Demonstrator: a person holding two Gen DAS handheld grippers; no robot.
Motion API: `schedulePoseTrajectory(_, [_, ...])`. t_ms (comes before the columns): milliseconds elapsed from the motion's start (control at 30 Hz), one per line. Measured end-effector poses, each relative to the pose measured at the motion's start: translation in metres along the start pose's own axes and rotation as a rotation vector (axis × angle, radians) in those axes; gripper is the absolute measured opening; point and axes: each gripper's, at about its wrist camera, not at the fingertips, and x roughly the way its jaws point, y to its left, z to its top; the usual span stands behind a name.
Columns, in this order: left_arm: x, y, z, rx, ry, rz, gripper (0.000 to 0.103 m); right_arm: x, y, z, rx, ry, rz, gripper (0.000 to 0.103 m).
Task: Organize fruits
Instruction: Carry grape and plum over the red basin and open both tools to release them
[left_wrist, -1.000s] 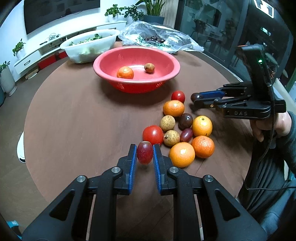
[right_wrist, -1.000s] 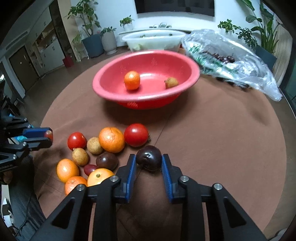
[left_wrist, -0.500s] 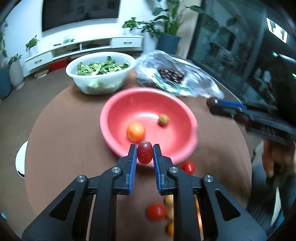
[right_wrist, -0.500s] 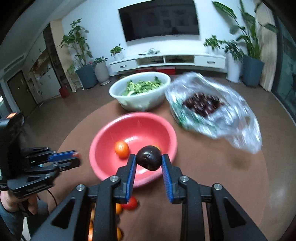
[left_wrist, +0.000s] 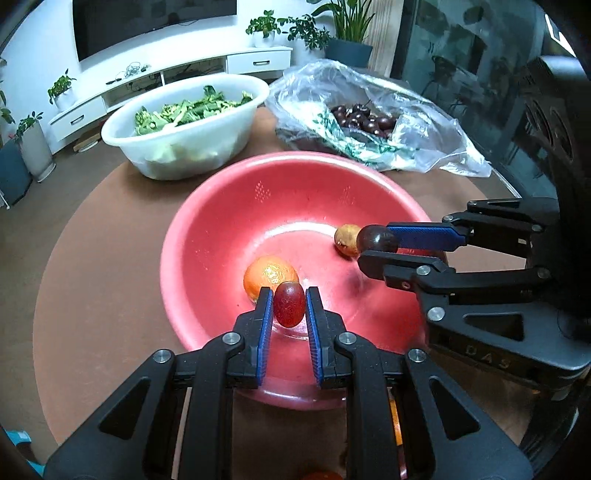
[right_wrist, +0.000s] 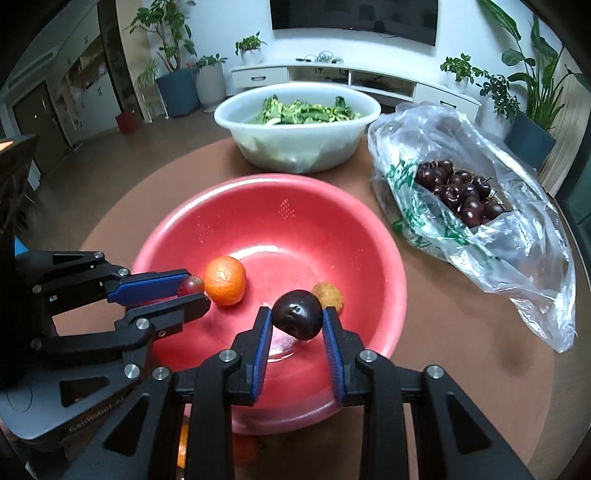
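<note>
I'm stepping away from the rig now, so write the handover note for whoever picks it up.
Left gripper: shut on a red grape, over the red bowl.
Right gripper: shut on a dark plum, also over the bowl.
In the bowl: an orange and a small tan fruit.
Done: those two fruits placed; two more lifted and carried over.
Left: release both into the bowl, then fetch the remaining fruit, barely visible at the bowl's near edge.
Nearby: white bowl of greens, bag of cherries.
</note>
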Motion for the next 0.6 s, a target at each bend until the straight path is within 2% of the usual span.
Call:
schedulePoseTrajectory(500, [0.01, -0.003, -0.002, 0.014, 0.018, 0.018, 0.02, 0.015, 0.008, -0.003, -0.046, 0.022, -0.033, 0.033])
schedulePoseTrajectory(600, [0.008, -0.002, -0.002, 0.01, 0.014, 0.026, 0.023, 0.013, 0.006, -0.003, -0.043, 0.021, -0.047, 0.04])
